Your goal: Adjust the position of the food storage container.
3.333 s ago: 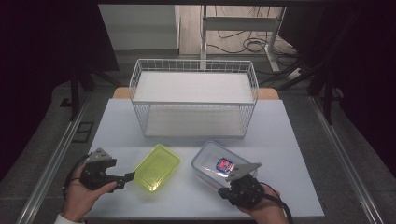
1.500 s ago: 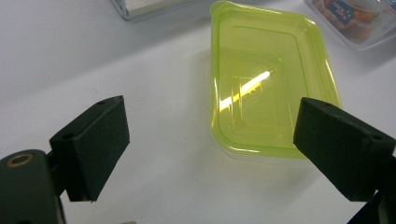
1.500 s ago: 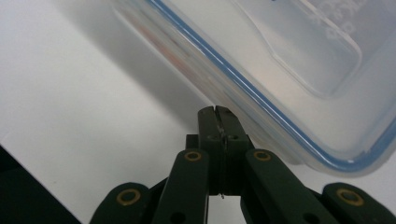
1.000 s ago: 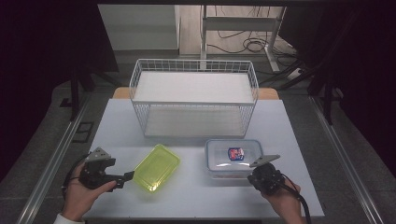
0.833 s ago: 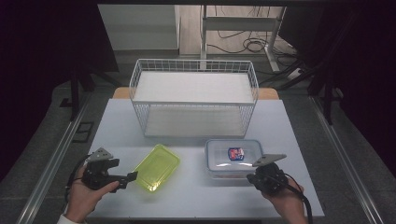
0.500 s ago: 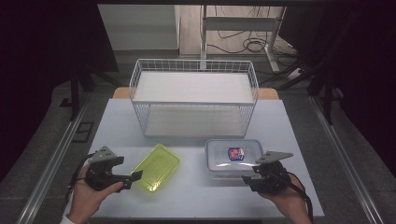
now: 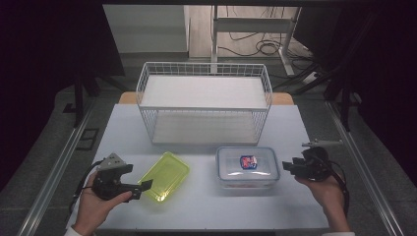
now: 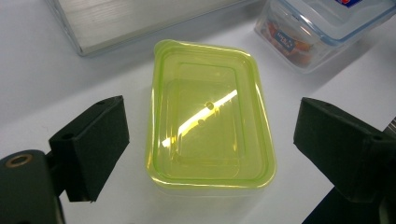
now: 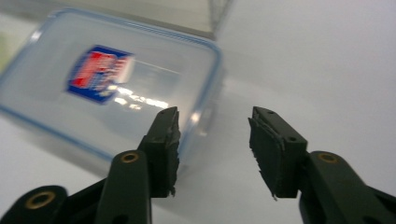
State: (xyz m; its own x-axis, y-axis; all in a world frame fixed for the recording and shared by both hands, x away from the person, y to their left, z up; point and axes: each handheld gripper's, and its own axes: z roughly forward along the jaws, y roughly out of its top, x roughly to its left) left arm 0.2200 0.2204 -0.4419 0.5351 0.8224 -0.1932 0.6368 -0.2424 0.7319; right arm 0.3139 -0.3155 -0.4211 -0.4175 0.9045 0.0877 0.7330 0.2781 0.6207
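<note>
Just ahead of left tongs [image 8: 210, 154]: yellow tub [image 8: 210, 116]

Basket [image 7: 204, 109] upper centre on table [image 7: 123, 123]. Tub [image 7: 165, 175] lower left of centre. Box [image 7: 247, 166] right of tub, apart. Left gripper [image 7: 143, 187] just left of tub. Right gripper [image 7: 286, 166] just right of box.

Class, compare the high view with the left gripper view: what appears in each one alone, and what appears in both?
High view alone: the white wire basket, the person's hands, and the right gripper, apart from the clear box.

Left gripper view alone: orange-wrapped contents through the clear box's wall, and the left gripper with jaws wide open.

Both: the yellow-green container and the clear lidded box on the white table.
</note>
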